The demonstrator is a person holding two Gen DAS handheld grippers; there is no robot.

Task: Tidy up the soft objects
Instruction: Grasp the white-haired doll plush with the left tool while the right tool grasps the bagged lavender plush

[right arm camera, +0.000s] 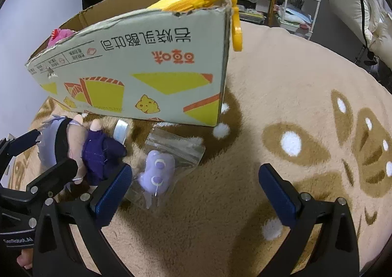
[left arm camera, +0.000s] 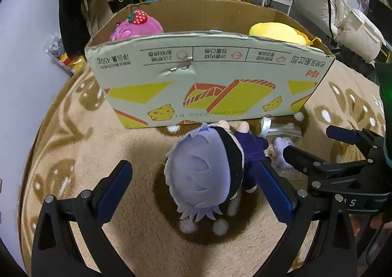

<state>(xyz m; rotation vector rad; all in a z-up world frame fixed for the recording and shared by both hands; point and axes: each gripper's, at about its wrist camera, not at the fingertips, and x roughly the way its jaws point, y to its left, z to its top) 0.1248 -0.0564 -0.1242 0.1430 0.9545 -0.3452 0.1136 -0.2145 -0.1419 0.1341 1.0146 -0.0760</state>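
Jaws of left gripper [left arm camera: 193, 179] apart astride the plush doll [left arm camera: 203, 179]: close on its head squarely, then lift clear over the cardboard box [left arm camera: 208, 81] rim.

upside-down "450g" on cardboard box [left arm camera: 208, 76], "GeeRobot.AI" on left tongs [right arm camera: 24, 152]

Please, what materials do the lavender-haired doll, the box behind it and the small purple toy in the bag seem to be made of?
The doll looks like soft plush with matte felt-like hair and dark fabric clothes. The box is corrugated cardboard with a printed face; its torn rim shows brown board. The small purple toy looks smooth and slightly glossy, perhaps rubbery or soft plastic; its bag is clear plastic film.
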